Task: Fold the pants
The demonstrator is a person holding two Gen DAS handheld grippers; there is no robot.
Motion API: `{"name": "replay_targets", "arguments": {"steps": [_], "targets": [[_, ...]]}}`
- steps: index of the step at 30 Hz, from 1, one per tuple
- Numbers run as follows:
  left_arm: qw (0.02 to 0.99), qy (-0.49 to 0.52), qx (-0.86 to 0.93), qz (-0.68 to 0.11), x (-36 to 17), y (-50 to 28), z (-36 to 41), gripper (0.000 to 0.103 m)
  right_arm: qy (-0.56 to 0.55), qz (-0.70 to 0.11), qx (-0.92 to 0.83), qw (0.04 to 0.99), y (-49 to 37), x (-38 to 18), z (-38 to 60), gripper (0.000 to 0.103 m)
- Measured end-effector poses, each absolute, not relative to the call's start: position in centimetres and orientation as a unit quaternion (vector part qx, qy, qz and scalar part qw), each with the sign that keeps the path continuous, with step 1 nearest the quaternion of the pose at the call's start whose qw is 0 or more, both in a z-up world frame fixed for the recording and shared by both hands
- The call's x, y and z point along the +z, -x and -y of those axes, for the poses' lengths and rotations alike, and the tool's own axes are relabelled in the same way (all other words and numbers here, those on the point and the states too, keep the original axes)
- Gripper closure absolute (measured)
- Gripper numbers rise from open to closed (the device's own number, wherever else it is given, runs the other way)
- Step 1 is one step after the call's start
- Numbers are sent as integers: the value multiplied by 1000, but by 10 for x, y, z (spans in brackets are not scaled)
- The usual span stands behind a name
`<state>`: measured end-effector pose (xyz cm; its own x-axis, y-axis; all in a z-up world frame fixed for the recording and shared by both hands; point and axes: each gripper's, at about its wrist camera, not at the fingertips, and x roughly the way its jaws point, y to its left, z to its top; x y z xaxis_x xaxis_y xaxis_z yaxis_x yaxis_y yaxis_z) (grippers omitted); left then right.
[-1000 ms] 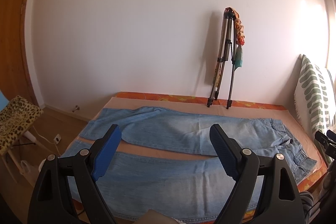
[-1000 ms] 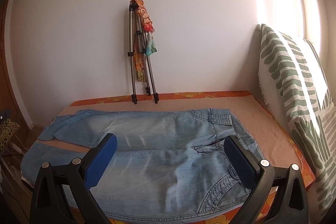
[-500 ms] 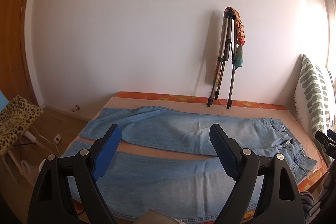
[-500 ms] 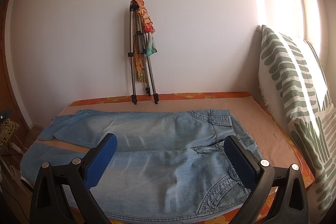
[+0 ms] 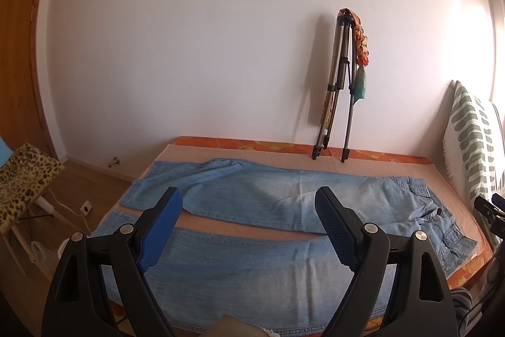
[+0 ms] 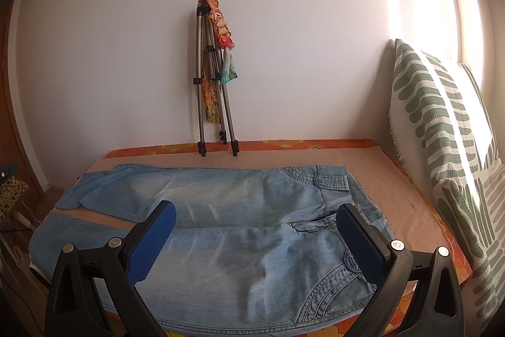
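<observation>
One pair of pants [image 6: 221, 220] is spread flat to the bed's [image 6: 394, 210] near edge. Both tools, left [image 5: 249, 229] and right [image 6: 255, 239], are held spread wide above it, gripping nothing.

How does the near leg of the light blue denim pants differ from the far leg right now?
The near leg lies straight along the bed's front edge; the far leg angles away, leaving a wedge of beige cover between them. Its cuff looks rumpled, the near one flat. Both lie unfolded.

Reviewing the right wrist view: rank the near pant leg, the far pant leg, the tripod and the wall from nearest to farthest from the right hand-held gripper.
1. Near pant leg, directly beneath the right hand-held gripper.
2. Far pant leg, beyond it across the bed.
3. Tripod, standing at the bed's back edge, left of centre.
4. Wall, just behind the tripod, which leans on it.
</observation>
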<state>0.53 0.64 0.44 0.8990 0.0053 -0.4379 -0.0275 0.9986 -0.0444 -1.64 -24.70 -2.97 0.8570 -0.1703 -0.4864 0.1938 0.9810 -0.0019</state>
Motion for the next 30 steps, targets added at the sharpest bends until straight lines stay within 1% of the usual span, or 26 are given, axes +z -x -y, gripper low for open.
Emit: {"name": "replay_targets", "arguments": {"steps": [20,29,30], "targets": [[971,31,18,-235,-5,-10,-17,17,-8,-256,-83,963,11,-32,238,1],[963,48,40,-261,-25,-15,-52,17,21,-264,-54,963,1,-34,226,5],[962,51,44,-265,-28,-16,-58,17,25,-265,-51,963,-2,-34,224,7]]}}
